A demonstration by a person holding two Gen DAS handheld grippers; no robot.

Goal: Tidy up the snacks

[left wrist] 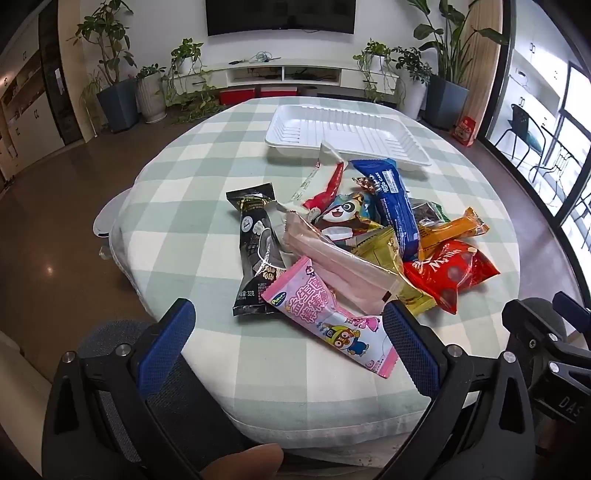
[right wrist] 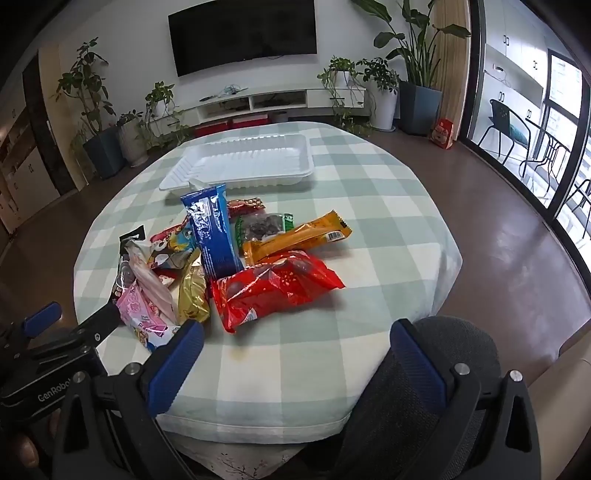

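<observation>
Covering table: checked cloth [left wrist: 207, 177]; TV [right wrist: 243, 35], plants behind.

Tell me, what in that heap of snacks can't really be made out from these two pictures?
- Dark packet with green ends: right wrist view shows part; in the left wrist view the blue packet and orange packet cover most of it.
- Gold packet: the pale pink wrapper lies across it in both views.
- Black packet: print too small to read.
- White tray: floor partly hidden by its near rim.

Black gripper [left wrist: 288, 332] frames, blue textured pads [left wrist: 166, 345], silver screws
</observation>
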